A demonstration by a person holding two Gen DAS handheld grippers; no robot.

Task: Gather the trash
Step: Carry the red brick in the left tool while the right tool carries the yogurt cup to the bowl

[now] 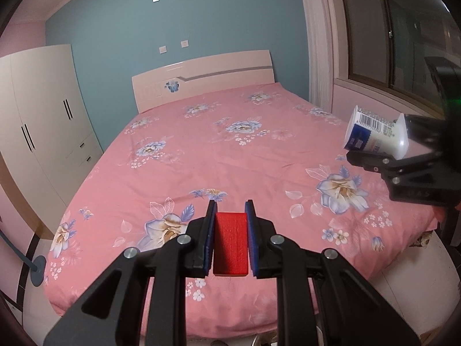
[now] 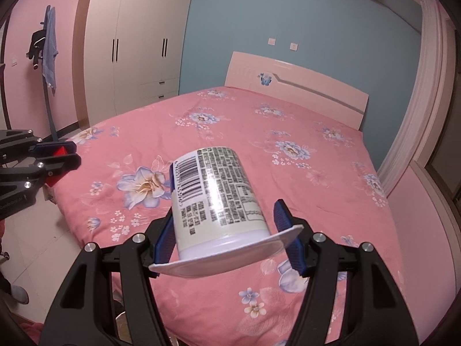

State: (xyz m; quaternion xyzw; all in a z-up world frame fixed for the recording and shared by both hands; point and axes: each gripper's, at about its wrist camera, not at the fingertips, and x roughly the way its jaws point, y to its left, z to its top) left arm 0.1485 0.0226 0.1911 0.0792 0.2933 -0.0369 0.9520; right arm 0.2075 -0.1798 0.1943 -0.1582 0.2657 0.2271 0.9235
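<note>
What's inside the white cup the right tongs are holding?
Cannot tell. The white cup is clamped in the right tongs with its closed base pointing away; its wide rim faces the camera from below, so the interior stays hidden.

We note a pink bed sheet (image 1: 219, 155) printed with blue-and-cream flowers. The white plastic cup (image 2: 219, 199) bears black print, a barcode and a blue band. The red textured block (image 1: 231, 245) sits between blue pads (image 1: 209, 239) on black frames. The wall (image 1: 201, 14) is teal.

Both wrist views angled down over the bed (image 1: 201, 150), facing the headboard (image 2: 302, 86), sharing bedspread
</note>
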